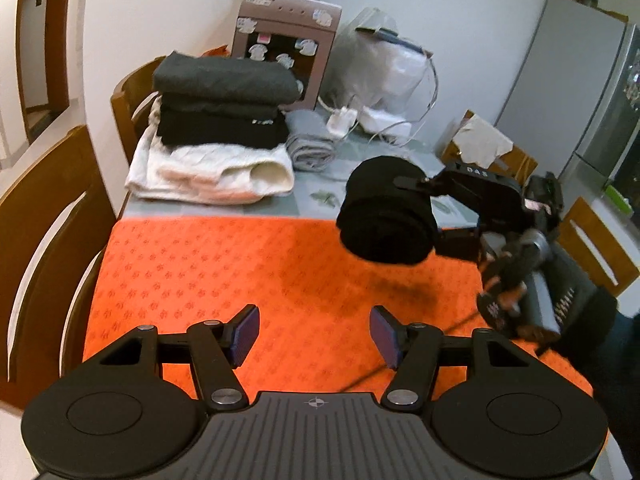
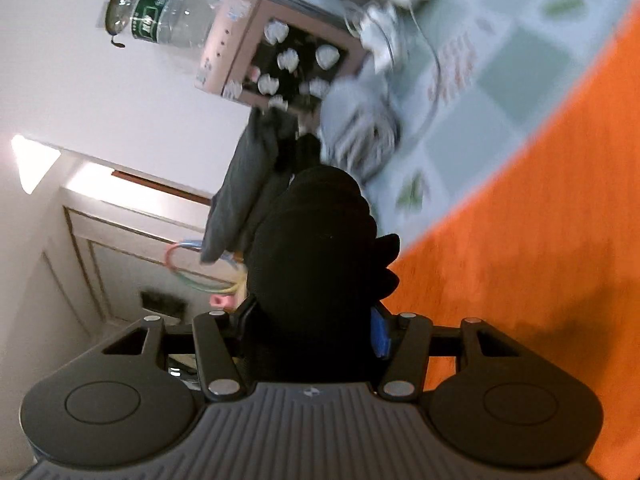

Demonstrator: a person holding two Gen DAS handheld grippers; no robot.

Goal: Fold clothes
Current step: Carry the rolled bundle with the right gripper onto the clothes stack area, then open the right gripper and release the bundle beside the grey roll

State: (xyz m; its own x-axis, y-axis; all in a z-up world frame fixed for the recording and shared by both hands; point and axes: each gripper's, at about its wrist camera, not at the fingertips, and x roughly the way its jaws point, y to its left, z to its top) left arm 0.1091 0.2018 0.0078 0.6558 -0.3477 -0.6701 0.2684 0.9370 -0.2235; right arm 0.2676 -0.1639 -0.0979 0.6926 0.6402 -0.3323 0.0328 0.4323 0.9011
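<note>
Black folded cloth (image 1: 386,216), rolled into a thick bundle, sits clamped between the pads of the right tool (image 1: 430,208), lifted clear above the orange mat (image 1: 240,272). Nearer the camera, the left tool (image 1: 314,334) hangs over that mat with jaws apart and nothing between them. Beyond and left of the left tool on the tabletop (image 1: 316,184), a stack of folded clothes (image 1: 216,128) rests.

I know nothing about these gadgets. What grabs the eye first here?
The black folded garment held in the air by the right gripper, above the bright orange cloth covering the table's near half. Next, the stack of folded clothes at the table's far left. The left gripper in the foreground has its fingers apart, holding nothing.
</note>
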